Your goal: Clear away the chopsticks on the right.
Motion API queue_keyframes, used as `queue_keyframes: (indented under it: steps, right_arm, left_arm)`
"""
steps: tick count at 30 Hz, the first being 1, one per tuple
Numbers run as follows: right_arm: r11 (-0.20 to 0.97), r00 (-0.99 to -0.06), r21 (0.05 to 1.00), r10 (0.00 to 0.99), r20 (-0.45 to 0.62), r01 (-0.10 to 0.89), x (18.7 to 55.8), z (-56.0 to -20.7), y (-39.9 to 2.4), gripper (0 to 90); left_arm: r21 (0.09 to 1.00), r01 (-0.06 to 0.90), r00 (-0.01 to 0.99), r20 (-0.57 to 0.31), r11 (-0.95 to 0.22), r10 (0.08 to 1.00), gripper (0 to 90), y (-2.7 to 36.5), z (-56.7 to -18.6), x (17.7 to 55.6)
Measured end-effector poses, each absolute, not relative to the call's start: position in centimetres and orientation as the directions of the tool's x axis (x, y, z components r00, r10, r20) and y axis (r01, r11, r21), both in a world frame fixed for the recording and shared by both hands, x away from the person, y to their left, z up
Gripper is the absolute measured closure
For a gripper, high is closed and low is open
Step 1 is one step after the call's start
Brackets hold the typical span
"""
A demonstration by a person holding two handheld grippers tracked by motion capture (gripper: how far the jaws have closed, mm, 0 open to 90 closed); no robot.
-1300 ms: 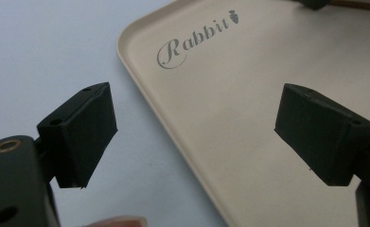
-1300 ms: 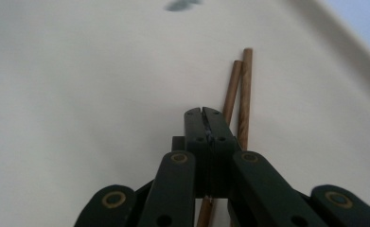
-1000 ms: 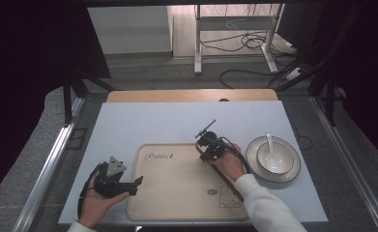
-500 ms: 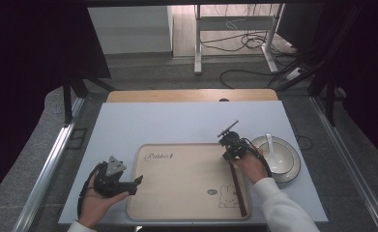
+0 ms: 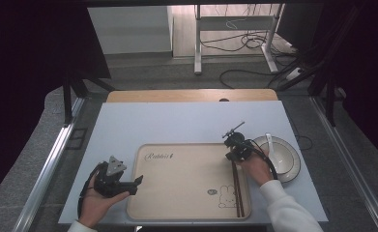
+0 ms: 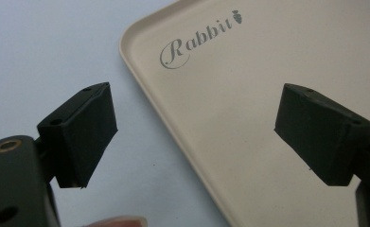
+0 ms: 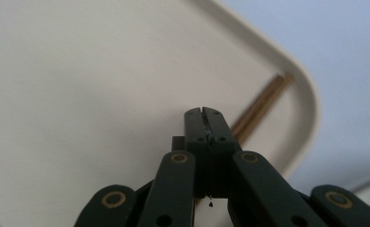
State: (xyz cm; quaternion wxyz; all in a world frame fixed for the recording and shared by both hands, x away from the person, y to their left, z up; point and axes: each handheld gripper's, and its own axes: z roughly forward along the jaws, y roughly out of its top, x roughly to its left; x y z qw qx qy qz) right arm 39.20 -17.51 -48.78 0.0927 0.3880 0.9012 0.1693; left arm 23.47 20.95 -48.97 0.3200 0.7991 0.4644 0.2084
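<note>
A beige tray [image 5: 186, 188] printed with "Rabbit" and a small bunny lies on the pale blue-white table. A pair of brown chopsticks [image 5: 238, 193] lies inside it, along its right rim. My right gripper [image 5: 233, 155] is shut at the far end of the chopsticks, near the tray's far right corner. In the right gripper view the jaws [image 7: 204, 113] are pressed together over the tray [image 7: 78, 94], and the chopsticks [image 7: 263, 101] run out from behind them toward the corner. My left gripper [image 5: 136, 185] is open, with its jaws [image 6: 196, 94] straddling the tray's left rim [image 6: 145, 85] and nothing between them.
A white bowl [image 5: 285, 162] with a white spoon [image 5: 269, 142] in it stands on the table just right of the tray, close to the right hand. Bare table [image 5: 177, 125] stretches beyond the tray. A wooden board [image 5: 191, 95] borders the table's far edge.
My right gripper has moved right, from the tray's far middle to its far right corner, and the chopsticks now lie along the right rim. The left gripper has stayed in place.
</note>
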Motion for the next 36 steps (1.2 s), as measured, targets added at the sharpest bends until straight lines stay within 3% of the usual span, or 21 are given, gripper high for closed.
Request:
queue_keyframes:
  steps: [9, 16, 21, 26, 27, 32, 36]
  right_arm:
    - [0.67, -0.765, 0.502, 0.643, -0.024, 0.547, 36.6, -45.8, -17.2, 89.0]
    - [0.683, -0.813, 0.563, 0.581, -0.033, 0.465, 33.3, -44.7, -19.1, 88.7]
    - [0.651, -0.81, 0.603, 0.586, -0.014, 0.461, 31.3, -44.2, -21.8, 87.9]
    - [0.559, -0.792, 0.665, 0.604, 0.082, 0.495, 29.5, -43.9, -25.1, 86.2]
    - [0.546, -0.79, 0.67, 0.604, 0.101, 0.503, 29.3, -43.9, -25.5, 84.4]
    - [0.506, -0.795, 0.714, 0.595, 0.117, 0.484, 27.6, -44.7, -27.3, 57.7]
    - [0.506, -0.791, 0.726, 0.607, 0.084, 0.466, 27.2, -44.8, -27.5, 46.4]
  left_arm:
    - [0.693, 0.62, 0.478, 0.037, -0.367, 0.878, 13.7, 20.7, -49.2, 23.7]
    - [0.687, 0.627, 0.471, 0.04, -0.366, 0.881, 13.7, 20.9, -49.3, 23.7]
    - [0.691, 0.624, 0.468, 0.043, -0.365, 0.883, 13.7, 21.1, -49.3, 23.4]
    - [0.702, 0.618, 0.461, 0.041, -0.353, 0.887, 13.7, 21.3, -49.2, 23.0]
    - [0.705, 0.617, 0.459, 0.04, -0.351, 0.887, 13.7, 21.3, -49.1, 22.9]
    - [0.708, 0.613, 0.462, 0.04, -0.351, 0.886, 13.7, 21.3, -49.0, 22.7]
    - [0.705, 0.613, 0.467, 0.043, -0.358, 0.883, 13.7, 21.2, -49.1, 22.8]
